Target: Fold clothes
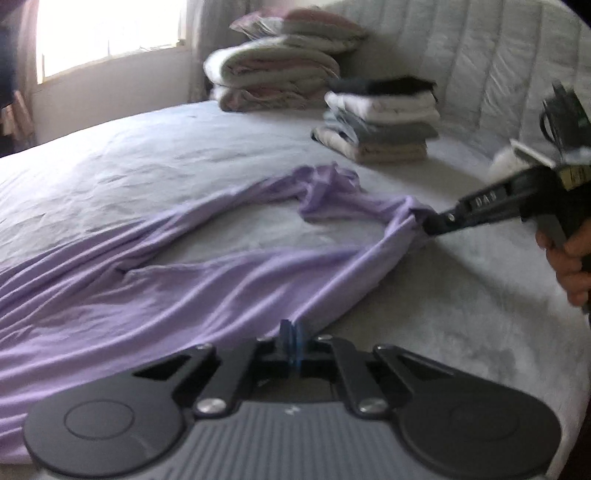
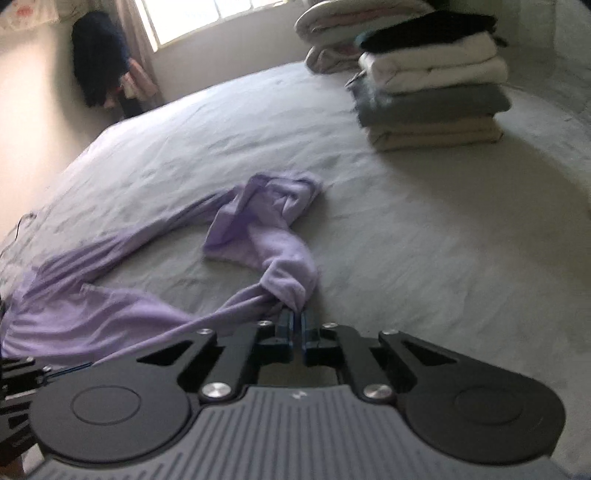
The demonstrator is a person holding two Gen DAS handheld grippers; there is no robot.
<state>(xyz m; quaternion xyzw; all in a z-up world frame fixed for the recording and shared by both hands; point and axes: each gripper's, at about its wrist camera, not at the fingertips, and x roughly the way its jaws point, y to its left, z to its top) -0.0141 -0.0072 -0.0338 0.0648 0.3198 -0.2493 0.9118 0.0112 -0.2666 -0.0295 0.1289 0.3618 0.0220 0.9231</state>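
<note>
A: Quick pass, left to right, everything placed off the lilac garment (image 1: 177, 258). Where is it?

B: Spread loose and wrinkled on the bed (image 1: 147, 147), running from the far left edge across to the middle. One sleeve (image 2: 266, 218) is bunched and twisted at its right end. Not folded at all.

A: Tools?

B: Left gripper (image 1: 291, 334) sits at the garment's near edge, jaws pinched together on a fold of the lilac cloth. Right gripper (image 1: 430, 225) is at the garment's right end, jaws clamped on the gathered fabric by the sleeve; same grip shows in its own camera (image 2: 295, 317). A hand (image 1: 569, 258) holds that tool's handle, right of the garment.

A: Progress?

B: My read: this piece is only at the pick-up stage, two grips taken, no fold made. Left to do, I'd say: lift, flatten, fold, stack. Other pieces look done: beyond the garment's right end stands a neat stack of folded clothes (image 1: 380, 122).

A: Counts?

B: One lilac garment. Two grippers. One stack of folded clothes, roughly five or six layers, blur makes it hard to be sure. Behind that, further from the garment, one pile of bedding or pillows (image 1: 280, 70), number of pieces unclear. One window (image 1: 107, 33) beyond the garment's left half. One headboard (image 1: 480, 62) far right of it.

A: Any unfolded clothes left?

B: None visible besides the lilac one.
</note>
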